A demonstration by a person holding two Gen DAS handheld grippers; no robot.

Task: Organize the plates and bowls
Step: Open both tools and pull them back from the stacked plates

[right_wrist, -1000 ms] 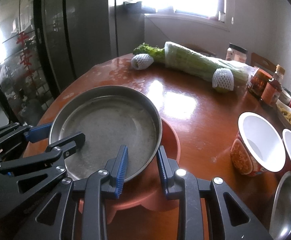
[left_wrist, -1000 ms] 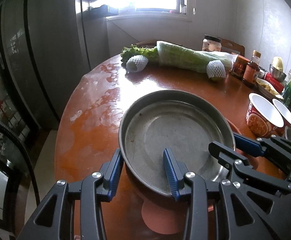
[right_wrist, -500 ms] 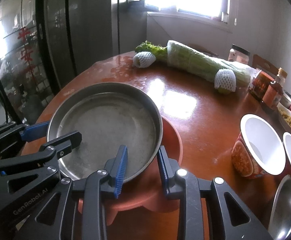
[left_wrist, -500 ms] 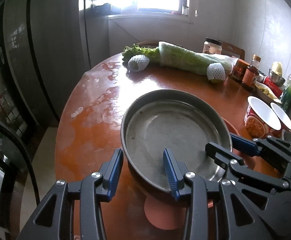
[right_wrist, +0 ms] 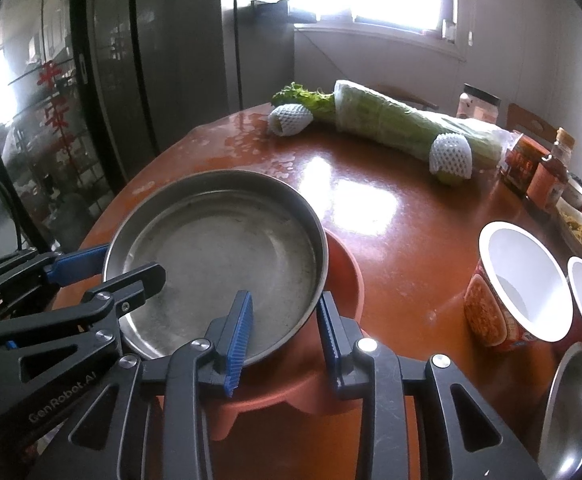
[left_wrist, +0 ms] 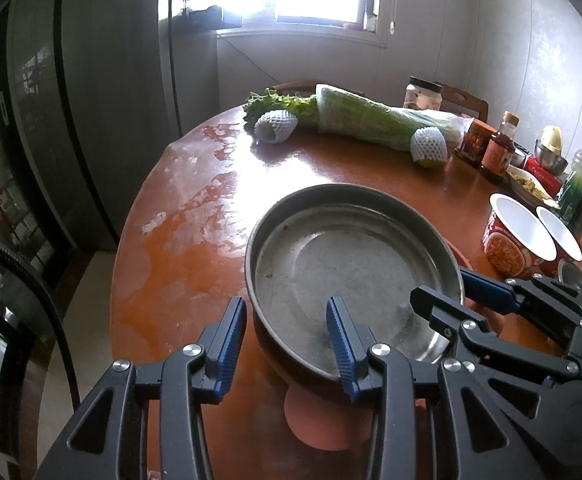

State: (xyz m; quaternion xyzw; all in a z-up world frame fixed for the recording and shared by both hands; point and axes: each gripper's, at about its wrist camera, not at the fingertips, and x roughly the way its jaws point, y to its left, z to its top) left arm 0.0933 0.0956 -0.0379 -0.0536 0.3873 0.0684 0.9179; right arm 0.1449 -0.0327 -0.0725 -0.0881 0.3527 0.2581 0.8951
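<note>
Sunlit round table (left_wrist: 179, 216) carries the steel plate (left_wrist: 351, 264) nested on an orange bowl (right_wrist: 345, 276) at its near edge, my left gripper (left_wrist: 287, 336) and right gripper (right_wrist: 285, 322) both straddling its rim with jaws parted, the right's opening, so I judge the stacking done and withdrawal next.

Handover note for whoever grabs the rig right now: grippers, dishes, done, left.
Left gripper: open, jaws straddling the near rim of the metal pan, pads not pressing.
Right gripper: jaws opening, pan rim between them, grip let go.
Pan sits stacked on the orange plate at the near table edge.
Two paper bowls and a steel bowl stand apart on the right.
Done: pan on the plate. Left: pull both grippers clear, then gather the remaining bowls.
</note>
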